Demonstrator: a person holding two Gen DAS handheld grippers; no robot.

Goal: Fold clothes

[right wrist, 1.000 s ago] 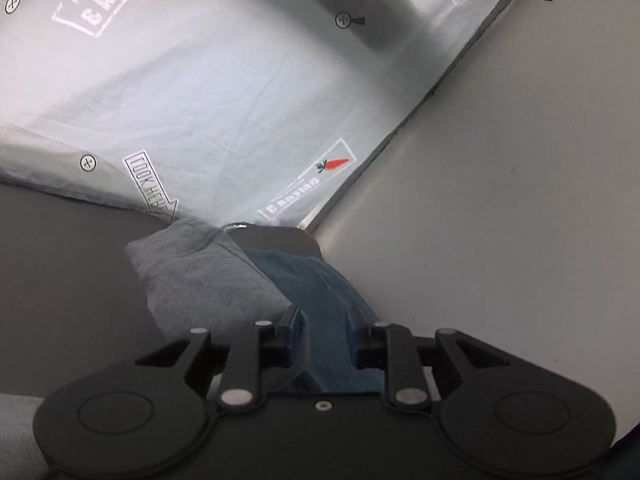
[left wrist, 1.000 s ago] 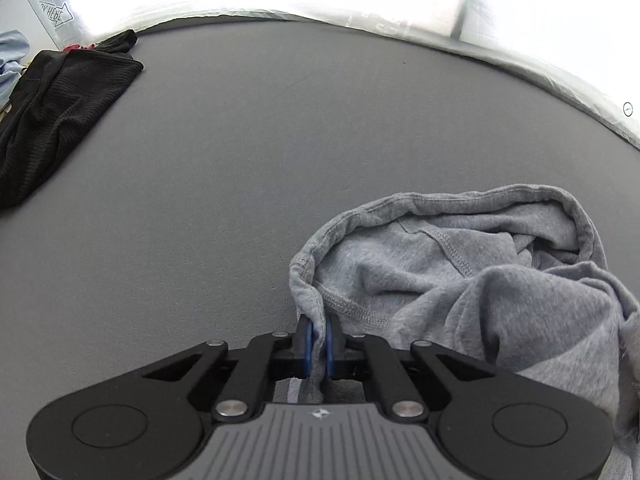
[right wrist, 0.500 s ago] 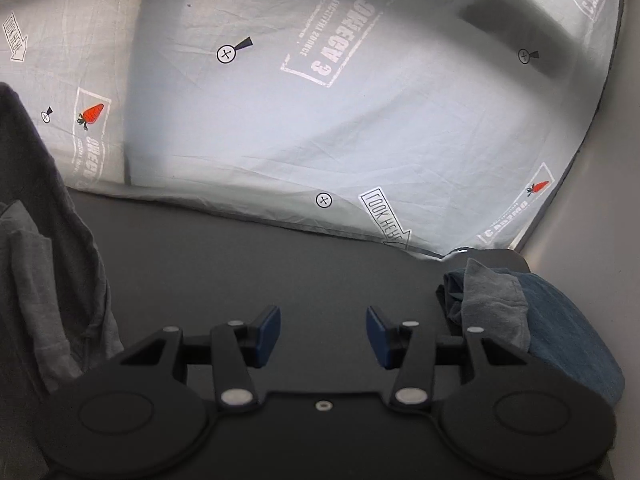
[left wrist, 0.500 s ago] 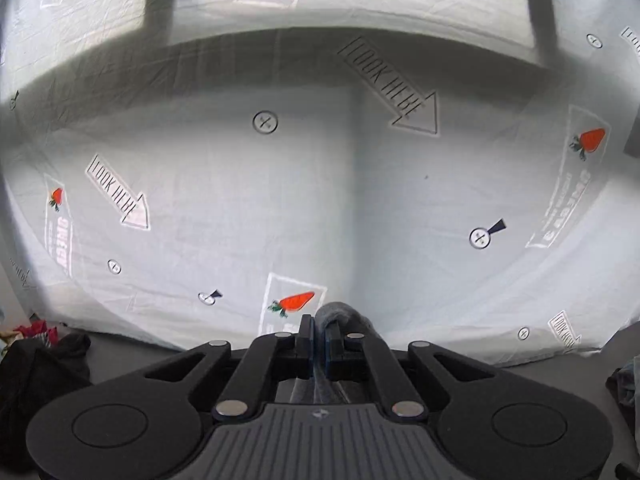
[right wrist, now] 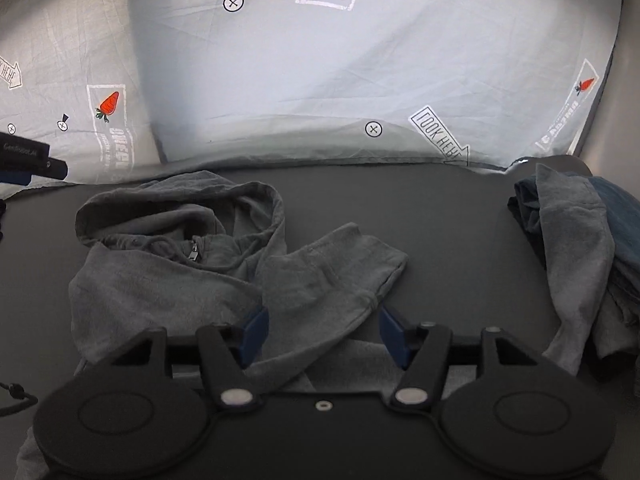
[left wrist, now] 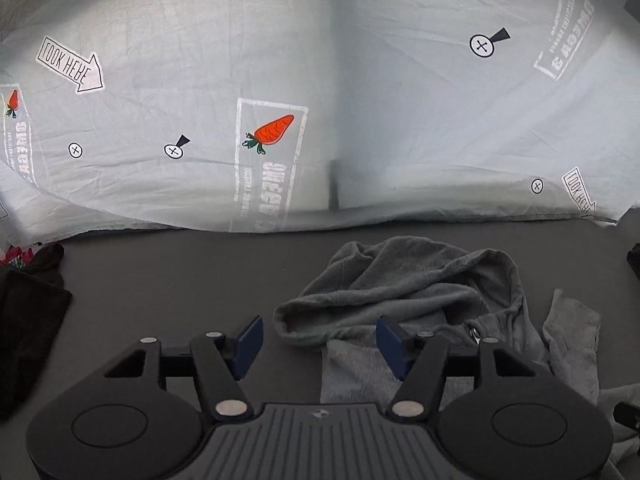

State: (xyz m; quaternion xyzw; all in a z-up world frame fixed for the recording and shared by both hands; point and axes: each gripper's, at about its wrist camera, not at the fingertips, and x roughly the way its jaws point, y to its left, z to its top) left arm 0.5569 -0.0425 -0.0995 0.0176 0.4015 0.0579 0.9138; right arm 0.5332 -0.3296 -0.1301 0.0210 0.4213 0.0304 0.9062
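On the dark table, your left gripper and right gripper have just opened, empty; spread the grey hoodie ahead of their fingers flat first.

A dark grey surface fills the lower part of both views, matte and evenly lit. Behind it hangs a pale, creased sheet, its lower hem meeting the surface's far edge. The sheet is printed with orange carrots, arrow labels and small circled crosses. To the right of the sheet stands a plain light wall. Soft light glows through the sheet, with a darker vertical band near its middle.
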